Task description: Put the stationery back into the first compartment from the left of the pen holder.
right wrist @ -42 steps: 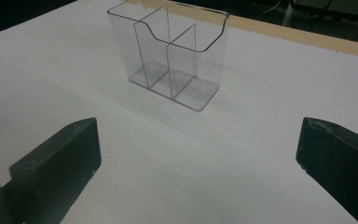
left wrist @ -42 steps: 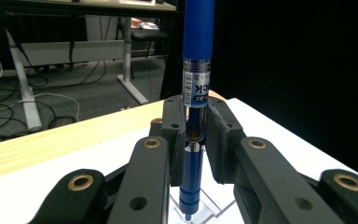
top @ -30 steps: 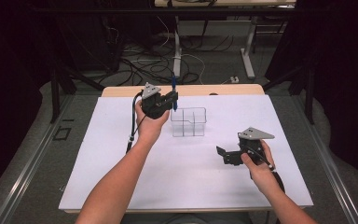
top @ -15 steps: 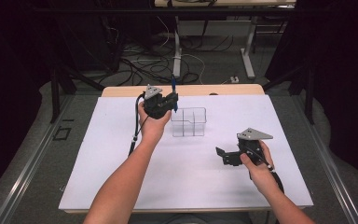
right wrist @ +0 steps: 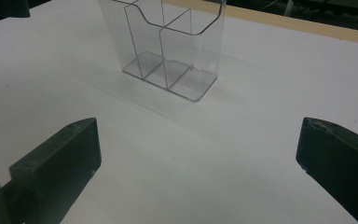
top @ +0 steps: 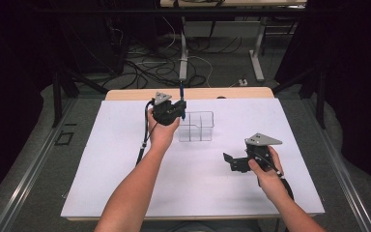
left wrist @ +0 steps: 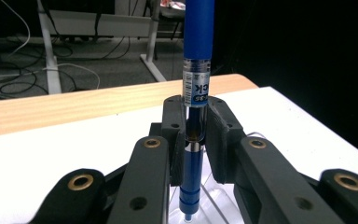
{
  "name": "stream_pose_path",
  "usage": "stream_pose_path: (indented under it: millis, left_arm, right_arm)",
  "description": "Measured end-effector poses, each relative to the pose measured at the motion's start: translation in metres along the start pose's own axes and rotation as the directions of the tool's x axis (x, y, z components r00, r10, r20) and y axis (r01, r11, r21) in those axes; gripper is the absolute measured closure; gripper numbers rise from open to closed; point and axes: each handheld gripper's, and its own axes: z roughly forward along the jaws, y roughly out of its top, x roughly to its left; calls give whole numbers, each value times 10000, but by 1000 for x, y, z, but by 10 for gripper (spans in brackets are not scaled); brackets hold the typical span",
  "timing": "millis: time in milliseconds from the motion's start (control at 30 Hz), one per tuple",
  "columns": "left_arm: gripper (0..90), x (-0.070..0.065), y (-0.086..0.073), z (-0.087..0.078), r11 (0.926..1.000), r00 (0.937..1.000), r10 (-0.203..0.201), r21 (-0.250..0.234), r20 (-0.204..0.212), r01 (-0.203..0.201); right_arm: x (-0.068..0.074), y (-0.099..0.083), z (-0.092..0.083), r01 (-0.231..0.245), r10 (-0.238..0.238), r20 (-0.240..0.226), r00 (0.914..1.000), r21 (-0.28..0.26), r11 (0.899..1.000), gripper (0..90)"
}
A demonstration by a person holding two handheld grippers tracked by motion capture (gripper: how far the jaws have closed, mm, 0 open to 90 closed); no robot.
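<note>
High view – pen: A blue pen (top: 181,99) is held upright in the left gripper (top: 178,110), above the near-left corner of a clear organizer (top: 196,126) that stands toward the far middle of the white table (top: 101,159).
High view – right gripper: The right gripper (top: 232,162) is kept low over the table, near and to the right of the organizer, well apart from it, with nothing held.
High view – advice: The pen is best brought straight down, so that the tip is passed inside the organizer's rim rather than set on it.

Left gripper view – grip: The pen (left wrist: 196,93) is pinched between the two black jaws about its middle, its long blue barrel standing above them and its tip pointing down.
Left gripper view – target: A clear edge of the organizer (left wrist: 216,205) is seen just below and beside the tip; which compartment lies under it cannot be told.
Left gripper view – advice: The pinch should be kept firm and the pen vertical until the tip is well inside; release is judged safe only then, or the pen may tip the light organizer.

Right gripper view – jaws: The jaws are spread wide and empty.
Right gripper view – organizer: The organizer (right wrist: 168,42) is seen ahead, upright, its compartments empty.
Right gripper view – advice: The organizer could be steadied by this gripper if it is nudged.
</note>
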Motion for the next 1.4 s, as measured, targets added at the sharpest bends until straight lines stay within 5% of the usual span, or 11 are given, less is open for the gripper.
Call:
stream_pose_path:
  millis: [967,1400]
  left_arm:
    - [793,1,-27,7,9967,9996,166,798,-228,-147]
    - [672,2,-18,-13,9965,9996,45,836,294,-70]
  right_arm:
    - [1,-5,4,-57,61,-178,9998,240,9997,0]
    - [1,-5,3,-84,87,-140,9999,255,9996,0]
